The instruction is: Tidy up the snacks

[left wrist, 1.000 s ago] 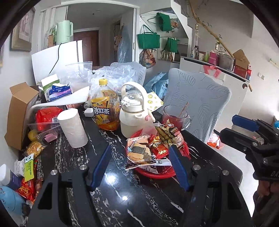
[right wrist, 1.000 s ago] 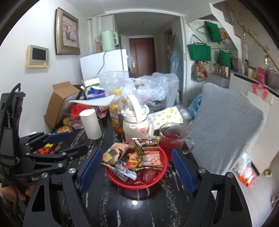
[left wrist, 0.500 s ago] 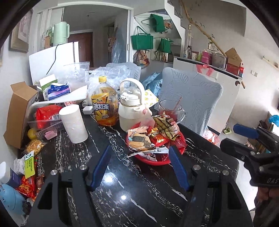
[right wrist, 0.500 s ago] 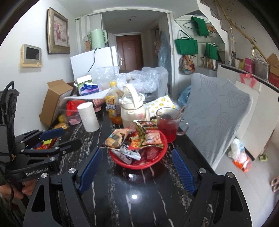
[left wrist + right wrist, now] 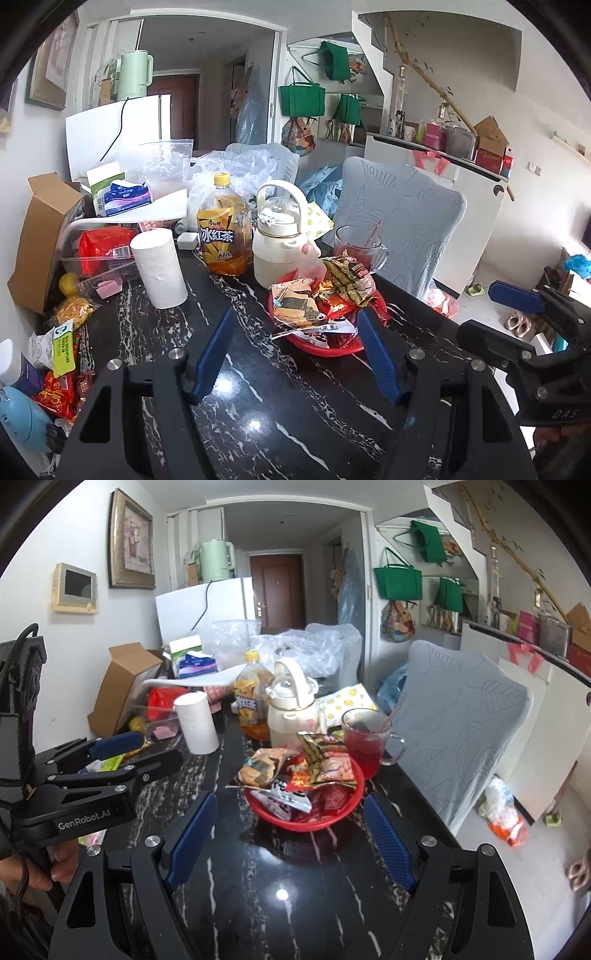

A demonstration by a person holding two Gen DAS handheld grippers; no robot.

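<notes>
A red bowl (image 5: pixel 334 350) piled with several snack packets (image 5: pixel 295 308) stands on the black marble table, in front of the kettle. My left gripper (image 5: pixel 295 354) is open over the bare tabletop just short of the bowl, with nothing between its blue pads. My right gripper (image 5: pixel 290 838) is also open and empty, a little back from the same bowl (image 5: pixel 306 825). Each gripper shows in the other's view: the right gripper (image 5: pixel 493 315) beyond the table's right edge, the left gripper (image 5: pixel 147 753) over the table's left side. More loose snack packets (image 5: pixel 61 373) lie at the table's left edge.
Behind the bowl stand a cream kettle (image 5: pixel 280 240), an iced tea bottle (image 5: pixel 223 236), a paper roll (image 5: pixel 160 267) and a glass mug of red drink (image 5: pixel 364 738). A grey chair (image 5: pixel 458 716) is at the right. A cardboard box (image 5: pixel 40 229) and a clear tub crowd the left.
Both grippers have drawn back from the red bowl, which now sits farther ahead of the fingertips. Neither gripper's jaws have changed their width.
</notes>
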